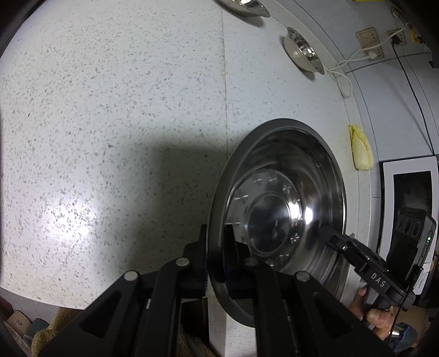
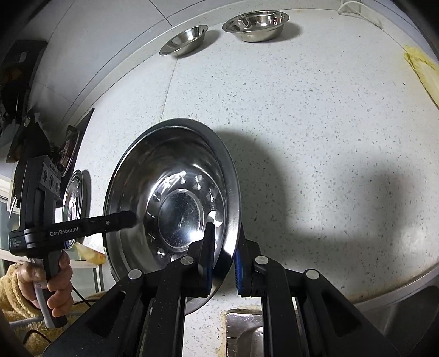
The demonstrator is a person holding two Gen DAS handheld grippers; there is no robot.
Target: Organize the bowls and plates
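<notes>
Both claws angled down, gripping bowl (image 1: 277,208) rim

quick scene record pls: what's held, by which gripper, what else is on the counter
held: large steel basin, rim clamped on opposite sides
left gripper: shut on near-left rim
right gripper: shut on near-right rim
surface: speckled countertop
also on counter: two small steel bowls near the back edge, empty
other: yellow cloth beside the basin
</notes>
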